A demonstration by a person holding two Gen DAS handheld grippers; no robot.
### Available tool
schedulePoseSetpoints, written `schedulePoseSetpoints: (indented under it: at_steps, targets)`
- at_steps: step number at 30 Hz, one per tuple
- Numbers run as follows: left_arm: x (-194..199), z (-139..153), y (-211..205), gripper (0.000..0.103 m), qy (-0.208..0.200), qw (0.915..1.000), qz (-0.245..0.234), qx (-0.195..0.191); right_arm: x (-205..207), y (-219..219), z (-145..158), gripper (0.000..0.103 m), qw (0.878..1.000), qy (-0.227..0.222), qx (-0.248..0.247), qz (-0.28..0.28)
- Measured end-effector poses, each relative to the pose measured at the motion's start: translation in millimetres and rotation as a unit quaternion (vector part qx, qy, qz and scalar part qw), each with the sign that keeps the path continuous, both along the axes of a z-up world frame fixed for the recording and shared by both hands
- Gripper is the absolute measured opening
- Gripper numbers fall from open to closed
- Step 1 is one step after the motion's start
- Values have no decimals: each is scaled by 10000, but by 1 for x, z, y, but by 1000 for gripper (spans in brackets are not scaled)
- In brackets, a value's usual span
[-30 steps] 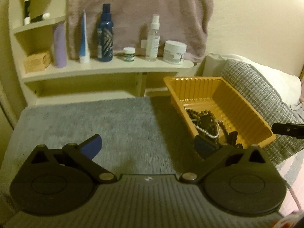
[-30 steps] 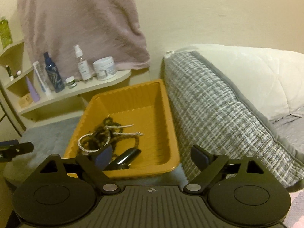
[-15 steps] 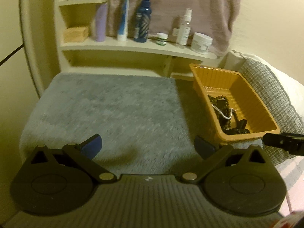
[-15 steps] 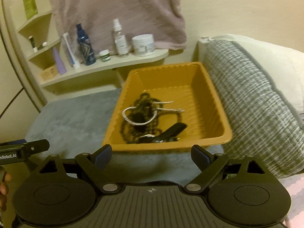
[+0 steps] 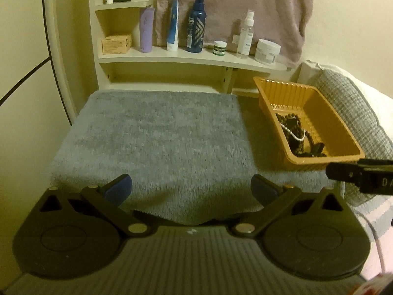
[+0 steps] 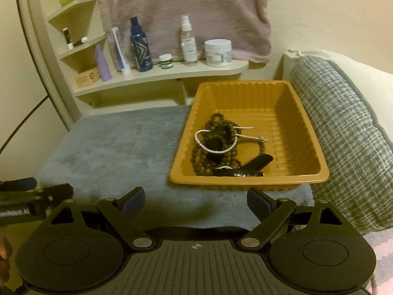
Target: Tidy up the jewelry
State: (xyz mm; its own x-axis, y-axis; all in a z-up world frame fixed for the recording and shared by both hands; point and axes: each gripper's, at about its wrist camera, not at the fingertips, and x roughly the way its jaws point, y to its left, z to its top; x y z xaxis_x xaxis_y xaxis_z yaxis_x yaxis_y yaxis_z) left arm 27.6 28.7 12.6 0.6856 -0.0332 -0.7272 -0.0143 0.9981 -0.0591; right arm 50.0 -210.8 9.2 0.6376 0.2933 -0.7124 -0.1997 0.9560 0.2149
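Note:
An orange plastic tray [image 6: 307, 113] sits at the right side of a grey fluffy mat [image 6: 118, 145]. In it lie a dark beaded necklace [image 6: 216, 162], a silver bead bracelet [image 6: 216, 150] and a black clip-like piece [image 6: 255, 163]. The tray [image 5: 343, 135] and the jewelry [image 5: 294, 132] also show in the left wrist view. My right gripper [image 6: 194, 201] is open and empty, just short of the tray's near rim. My left gripper [image 5: 191, 188] is open and empty over the mat's near edge, left of the tray.
A cream shelf [image 5: 191, 56] behind the mat holds bottles, tubes and jars under a hanging mauve towel [image 6: 186, 12]. A grey woven cushion [image 6: 343, 127] lies right of the tray. The right gripper's tip [image 5: 361, 177] shows in the left view.
Both grippers have pulled back from the tray toward the mat's near edge, so more of the mat and shelf shows. The jewelry stays in the tray. Both stay open.

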Motion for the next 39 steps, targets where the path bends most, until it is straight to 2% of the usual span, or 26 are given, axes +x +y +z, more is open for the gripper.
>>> schedulePoseSetpoints:
  at_steps: [15, 39]
  targets:
    - [-10, 6, -5, 102, -127, 9997, 27, 198, -11, 6, 3, 90, 9999, -60, 86, 13]
    - [-11, 9, -7, 102, -177, 9996, 4, 208, -13, 8, 3, 90, 9999, -70, 141, 3]
